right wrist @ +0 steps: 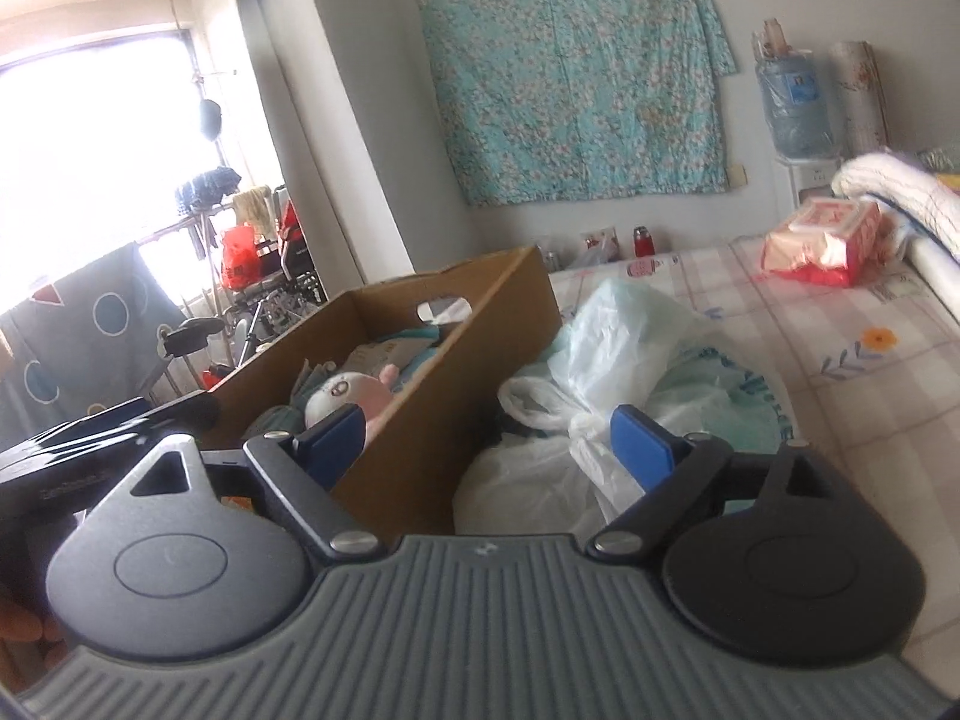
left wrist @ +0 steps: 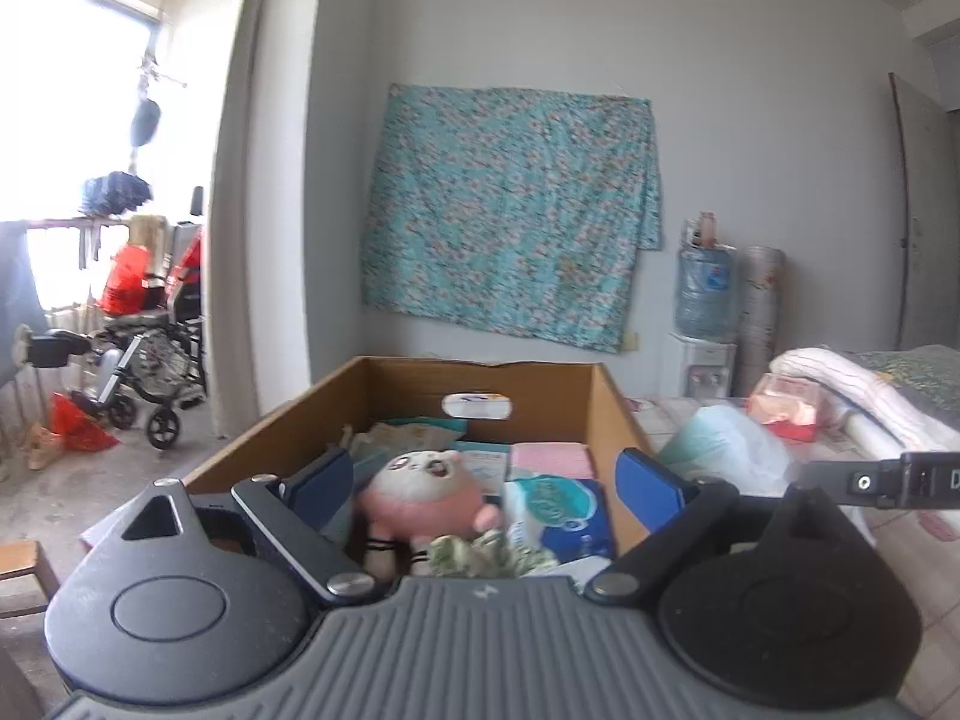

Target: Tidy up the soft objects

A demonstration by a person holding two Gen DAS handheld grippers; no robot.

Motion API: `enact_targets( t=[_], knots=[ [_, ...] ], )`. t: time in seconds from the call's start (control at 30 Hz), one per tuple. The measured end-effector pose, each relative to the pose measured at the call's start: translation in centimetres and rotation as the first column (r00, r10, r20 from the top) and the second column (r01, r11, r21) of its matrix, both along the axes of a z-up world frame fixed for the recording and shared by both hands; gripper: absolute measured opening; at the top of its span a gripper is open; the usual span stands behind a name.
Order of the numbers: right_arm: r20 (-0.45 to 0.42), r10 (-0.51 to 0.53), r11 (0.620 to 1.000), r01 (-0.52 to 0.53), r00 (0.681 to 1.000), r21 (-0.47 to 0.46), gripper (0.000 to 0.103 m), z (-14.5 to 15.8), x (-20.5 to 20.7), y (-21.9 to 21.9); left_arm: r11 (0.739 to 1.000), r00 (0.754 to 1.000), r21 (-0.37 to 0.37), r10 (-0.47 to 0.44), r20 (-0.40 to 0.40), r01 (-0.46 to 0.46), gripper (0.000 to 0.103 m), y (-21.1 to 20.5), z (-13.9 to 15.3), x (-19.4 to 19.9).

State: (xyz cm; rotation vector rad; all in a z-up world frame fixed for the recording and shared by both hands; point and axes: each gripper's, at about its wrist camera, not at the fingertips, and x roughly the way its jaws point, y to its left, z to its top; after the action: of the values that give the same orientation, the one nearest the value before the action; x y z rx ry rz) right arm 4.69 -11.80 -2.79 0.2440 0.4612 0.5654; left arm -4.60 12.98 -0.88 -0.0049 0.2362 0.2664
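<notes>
An open cardboard box [left wrist: 612, 402] stands on the bed. In it lie a pink and white plush toy [left wrist: 420, 489], a blue and white soft pack [left wrist: 561, 513], a floral cloth [left wrist: 480, 558] and other flat packs. My left gripper [left wrist: 486, 480] is open and empty, just above the near end of the box, with the plush between its fingers in view. My right gripper [right wrist: 486, 438] is open and empty, to the right of the box [right wrist: 456, 384], over a heap of white and pale green plastic bags [right wrist: 606, 372]. The plush also shows in the right wrist view [right wrist: 354, 393].
A red tissue pack [right wrist: 822, 243] and a rolled white quilt [right wrist: 894, 192] lie further back on the checked bedsheet [right wrist: 840, 360]. A water dispenser [left wrist: 705, 306] stands by the wall. A wheelchair [left wrist: 150, 348] is on the balcony at left.
</notes>
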Motion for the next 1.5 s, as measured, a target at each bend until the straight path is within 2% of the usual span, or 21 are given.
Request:
enact_targets(
  t=[0.1, 0.2, 0.3, 0.4, 0.47, 0.77, 0.93, 1.2, 1.33, 1.5],
  knots=[
    [-0.014, 0.003, 1.000, -0.003, 1.000, -0.012, 0.089, -0.8, -0.4, 0.1, 0.999, 0.999, 0.014, 0.045, -0.001, -0.045, 0.098, -0.1, -1.0, -2.1],
    [-0.014, 0.015, 0.999, -0.015, 1.000, -0.033, 0.089, -0.8, -1.2, 0.2, 0.996, 0.996, -0.074, 0.039, -0.082, -0.045, 0.100, 0.4, -1.7, -3.0],
    [-0.031, 0.019, 0.998, -0.021, 0.999, -0.054, 0.090, -0.5, -1.8, 0.6, 0.982, 0.984, -0.176, 0.035, -0.175, -0.066, 0.100, 0.6, -2.5, -2.9],
    [-0.052, 0.023, 0.997, -0.027, 0.998, -0.066, 0.090, 0.0, -2.5, 0.7, 0.966, 0.974, -0.256, -0.016, -0.224, -0.042, 0.100, 0.3, -2.8, -3.5],
    [-0.063, 0.027, 0.997, -0.031, 0.998, -0.071, 0.093, 0.2, -3.1, 0.8, 0.961, 0.969, -0.276, -0.046, -0.243, -0.024, 0.100, -0.2, -2.7, -3.4],
    [-0.085, -0.018, 0.995, 0.009, 0.996, -0.098, 0.098, 0.7, -4.0, 0.3, 0.968, 0.939, -0.251, -0.103, -0.328, 0.019, 0.103, -2.2, -1.0, -2.2],
    [-0.075, -0.037, 0.992, 0.028, 0.997, -0.119, 0.102, 0.9, -4.3, 0.4, 0.973, 0.936, -0.231, -0.057, -0.348, -0.027, 0.103, -2.2, -0.7, -1.9],
    [-0.058, -0.055, 0.973, 0.040, 0.997, -0.228, 0.102, 0.8, -3.3, 1.2, 0.991, 0.945, -0.120, 0.019, -0.325, -0.061, 0.103, -2.2, 0.3, -1.3],
    [-0.042, -0.100, 0.962, 0.085, 0.994, -0.259, 0.102, 0.9, -3.1, 1.3, 0.990, 0.941, -0.110, 0.050, -0.334, -0.091, 0.103, -1.8, 0.5, -0.7],
    [0.022, -0.155, 0.932, 0.154, 0.988, -0.329, 0.102, 1.3, -3.1, 1.4, 0.989, 0.931, -0.110, 0.048, -0.361, -0.093, 0.103, -1.4, 0.6, 0.0]
  ],
)
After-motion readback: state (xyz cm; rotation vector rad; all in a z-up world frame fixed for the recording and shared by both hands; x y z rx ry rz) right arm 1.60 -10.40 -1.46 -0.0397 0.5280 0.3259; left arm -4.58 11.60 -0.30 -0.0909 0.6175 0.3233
